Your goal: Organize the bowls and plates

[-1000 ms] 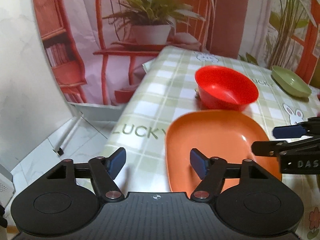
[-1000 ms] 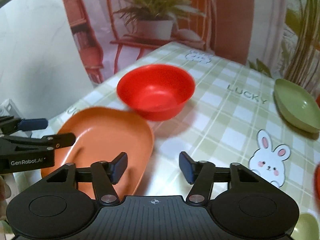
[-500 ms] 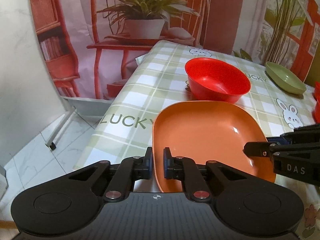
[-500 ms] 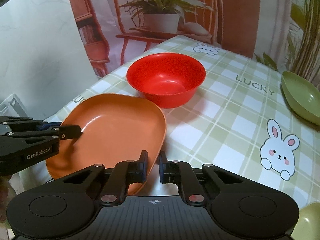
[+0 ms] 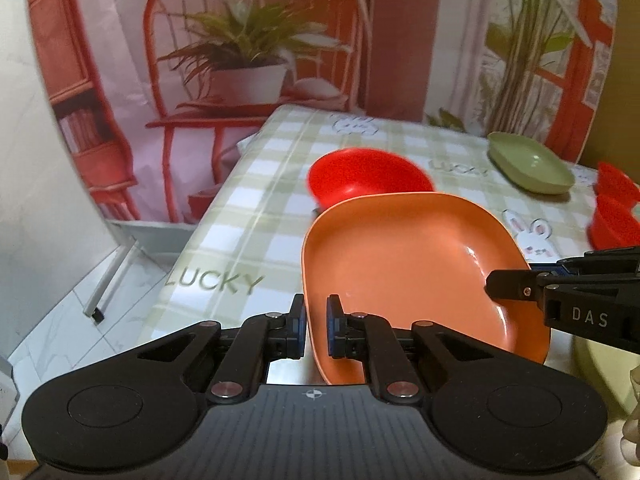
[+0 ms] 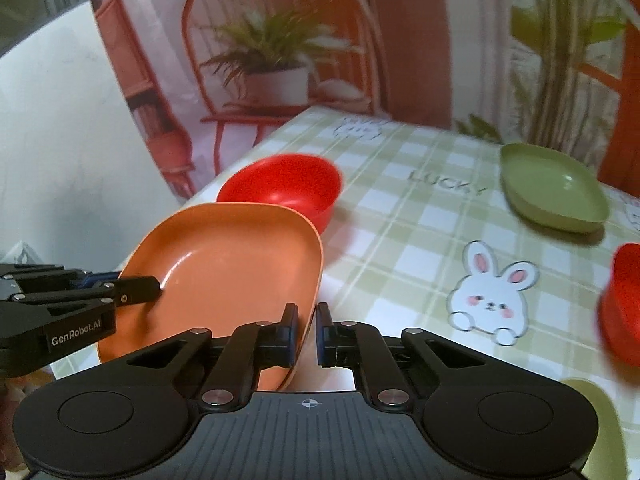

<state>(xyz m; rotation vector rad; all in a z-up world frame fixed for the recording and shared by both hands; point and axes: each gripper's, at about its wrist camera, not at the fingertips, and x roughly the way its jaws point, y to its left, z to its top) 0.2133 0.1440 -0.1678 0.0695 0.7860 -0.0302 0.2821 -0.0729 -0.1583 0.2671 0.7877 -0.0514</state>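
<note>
An orange plate [image 5: 416,268] is held off the checked tablecloth [image 5: 260,208] by both grippers. My left gripper [image 5: 316,330] is shut on the plate's left rim. My right gripper [image 6: 307,334] is shut on its right rim; the plate also shows in the right wrist view [image 6: 232,264]. A red bowl [image 5: 366,178] stands on the table just behind the plate and shows in the right wrist view too [image 6: 284,186]. A green plate [image 5: 528,164] lies at the far right, also in the right wrist view [image 6: 554,186].
More red bowls [image 5: 614,216] sit at the right edge, one also in the right wrist view [image 6: 624,300]. A pale green dish [image 6: 600,420] lies near the front right. The table's left edge [image 5: 208,216] drops to a tiled floor [image 5: 60,320].
Both grippers closed on the orange plate's opposite rims, then lifted it up off the table. The red bowl now sits partly hidden behind the raised plate.
</note>
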